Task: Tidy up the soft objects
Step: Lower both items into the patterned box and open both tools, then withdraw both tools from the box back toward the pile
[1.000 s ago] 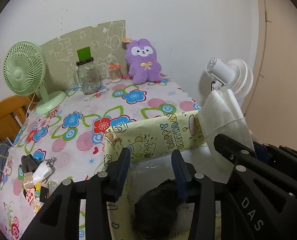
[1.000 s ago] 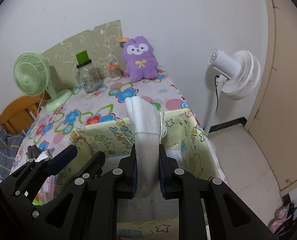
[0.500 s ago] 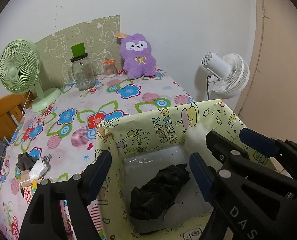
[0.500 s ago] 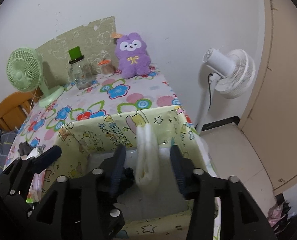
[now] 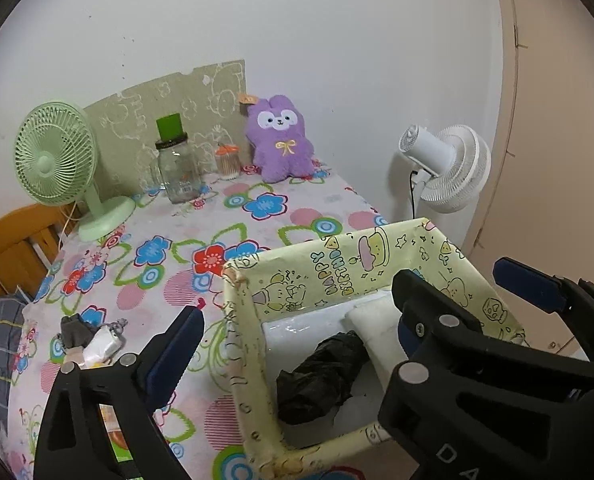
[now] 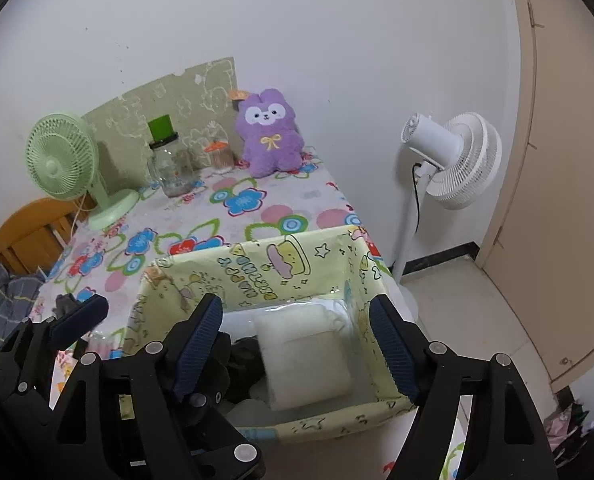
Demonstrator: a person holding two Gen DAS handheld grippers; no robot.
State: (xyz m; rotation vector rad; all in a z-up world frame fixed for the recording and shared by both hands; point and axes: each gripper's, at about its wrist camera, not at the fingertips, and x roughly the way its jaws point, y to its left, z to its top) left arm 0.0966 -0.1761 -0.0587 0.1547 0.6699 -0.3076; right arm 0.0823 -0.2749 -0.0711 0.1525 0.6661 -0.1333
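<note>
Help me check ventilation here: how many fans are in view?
2. A green desk fan stands at the table's far left corner beside the glass jar; a white pedestal fan stands on the floor right of the table. Others may be out of frame.

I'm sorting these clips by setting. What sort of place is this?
Most likely a room in a home, not a lab. A table under a flowered cloth stands against the wall, with a purple plush toy and a green desk fan on it; a white pedestal fan stands on the floor beside it.
</note>
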